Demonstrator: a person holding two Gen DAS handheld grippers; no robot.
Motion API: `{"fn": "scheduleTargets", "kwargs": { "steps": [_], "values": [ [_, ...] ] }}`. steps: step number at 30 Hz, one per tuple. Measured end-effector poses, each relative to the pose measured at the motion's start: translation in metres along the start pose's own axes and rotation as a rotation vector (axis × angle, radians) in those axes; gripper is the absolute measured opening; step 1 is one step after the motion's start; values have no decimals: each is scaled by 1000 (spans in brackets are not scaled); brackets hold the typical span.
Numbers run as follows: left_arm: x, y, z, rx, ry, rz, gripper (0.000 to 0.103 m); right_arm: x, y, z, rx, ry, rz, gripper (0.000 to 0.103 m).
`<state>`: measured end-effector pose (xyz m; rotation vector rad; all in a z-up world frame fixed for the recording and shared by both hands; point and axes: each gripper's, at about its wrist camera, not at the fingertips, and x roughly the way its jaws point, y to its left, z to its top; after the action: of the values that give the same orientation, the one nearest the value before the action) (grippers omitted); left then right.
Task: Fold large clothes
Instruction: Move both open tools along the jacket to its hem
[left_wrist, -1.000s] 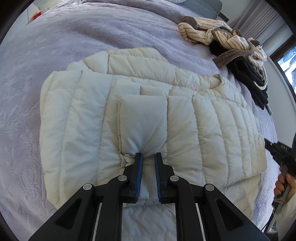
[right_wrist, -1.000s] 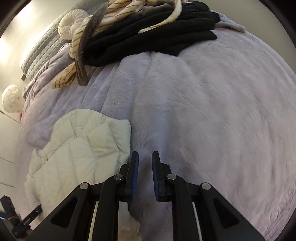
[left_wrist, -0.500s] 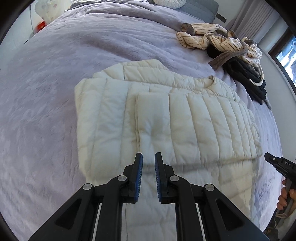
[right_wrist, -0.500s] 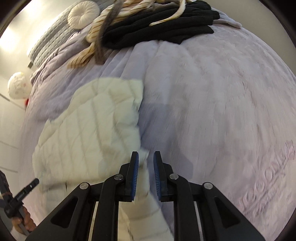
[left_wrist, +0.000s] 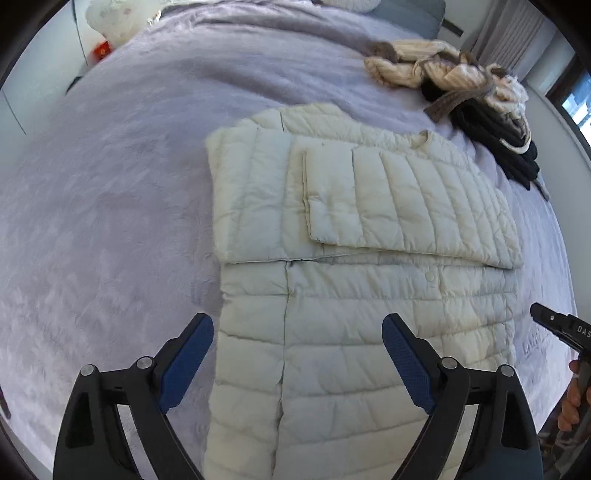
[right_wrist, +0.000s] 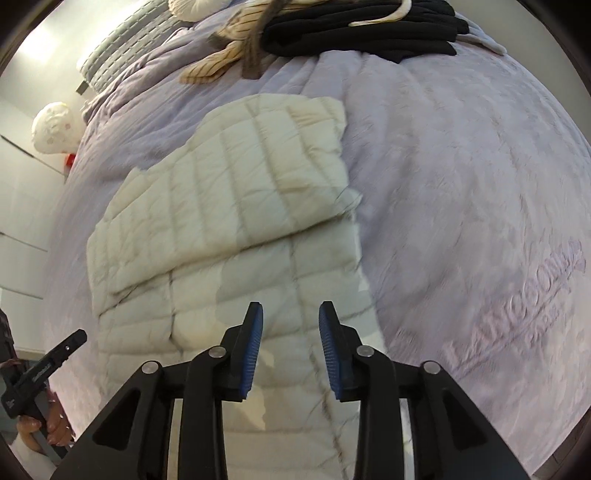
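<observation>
Blue-padded, my left hand-held gripper is nearest; its jaws are opening wide above the lower part of the cream quilted jacket, with nothing between them. My right hand-held gripper is also opening, and it holds nothing; the jacket only lies under it. The jacket rests flat on the lilac bed cover, with its upper part already folded down across the middle. I judge that the first fold is finished and released. The next move, I think, asks both grippers to take the near hem and bring it over the folded part, evenly, because the puffy fabric may spring back. Farther away lies one heap of clothes: a striped beige piece and a black one. I count one jacket and two grippers.
</observation>
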<state>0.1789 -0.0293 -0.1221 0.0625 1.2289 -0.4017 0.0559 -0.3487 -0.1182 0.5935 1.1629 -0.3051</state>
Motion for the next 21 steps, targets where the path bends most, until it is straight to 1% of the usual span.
{"fn": "scheduleTargets", "kwargs": {
  "steps": [4,7,8,9,10,11,12,13,21],
  "values": [
    [-8,3,-11,-5,33,3,95,-8,9,-10,-8,19,0,35],
    [-13,5,-20,-9,45,24,95,-15,13,-17,-16,28,-4,37],
    [-16,6,-24,-6,44,35,103,-17,13,-19,-18,32,2,44],
    [-18,7,-27,-1,42,46,103,-19,14,-22,-22,37,12,58],
    [-21,7,-30,4,39,54,103,-22,15,-25,-29,44,23,69],
    [-23,9,-33,5,44,53,103,-23,16,-28,-34,49,26,90],
    [-24,11,-36,5,56,50,103,-27,16,-33,-38,46,25,99],
    [-24,13,-39,4,69,53,103,-30,16,-38,-39,42,26,103],
    [-23,28,-64,8,114,110,103,-37,-12,-61,77,79,27,103]
  ]
}}
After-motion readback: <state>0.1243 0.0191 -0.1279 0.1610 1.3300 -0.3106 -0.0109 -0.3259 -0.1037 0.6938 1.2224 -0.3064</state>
